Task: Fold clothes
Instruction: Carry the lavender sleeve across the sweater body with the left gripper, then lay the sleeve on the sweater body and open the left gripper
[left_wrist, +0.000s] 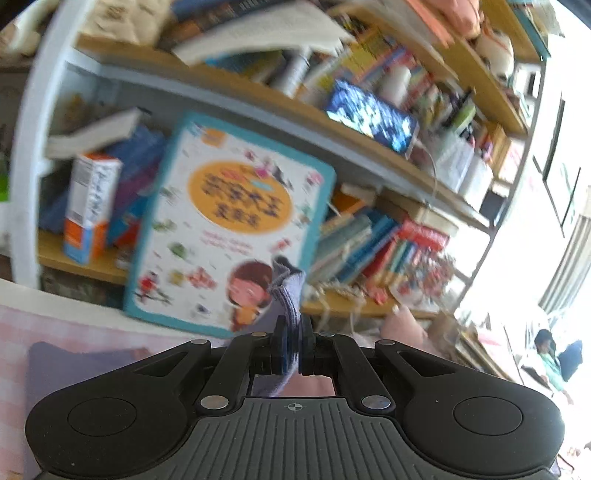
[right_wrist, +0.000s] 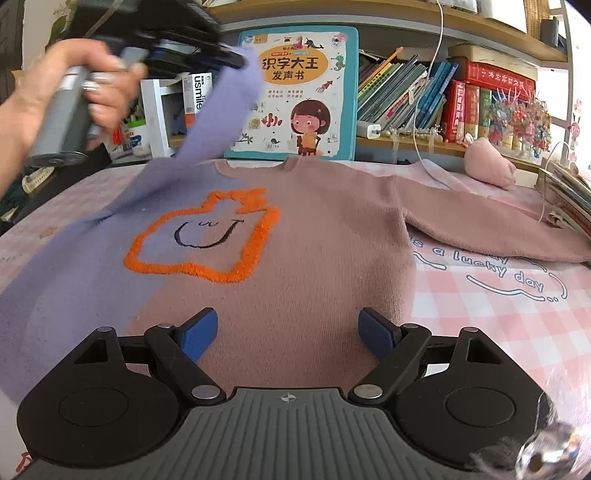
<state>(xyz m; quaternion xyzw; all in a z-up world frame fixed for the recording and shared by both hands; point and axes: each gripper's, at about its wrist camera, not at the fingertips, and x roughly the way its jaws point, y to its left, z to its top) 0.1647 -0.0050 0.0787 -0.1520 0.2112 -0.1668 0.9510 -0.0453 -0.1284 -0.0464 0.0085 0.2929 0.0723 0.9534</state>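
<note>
A pink and purple sweater (right_wrist: 314, 251) with an orange outline patch (right_wrist: 207, 236) lies flat on the pink checked bed cover (right_wrist: 498, 295). Its pink sleeve (right_wrist: 491, 225) stretches out to the right. My left gripper (left_wrist: 291, 343) is shut on the cuff of the purple sleeve (left_wrist: 288, 295) and holds it lifted in the air; it also shows in the right wrist view (right_wrist: 236, 59), raised at upper left with the purple sleeve (right_wrist: 221, 110) hanging from it. My right gripper (right_wrist: 288, 332) is open and empty, low over the sweater's bottom hem.
A bookshelf (right_wrist: 443, 96) full of books stands behind the bed. A large teal children's book (right_wrist: 295, 92) leans against it. A pink plush toy (right_wrist: 487, 162) lies at the back right. A stack of books (right_wrist: 569, 195) sits at the right edge.
</note>
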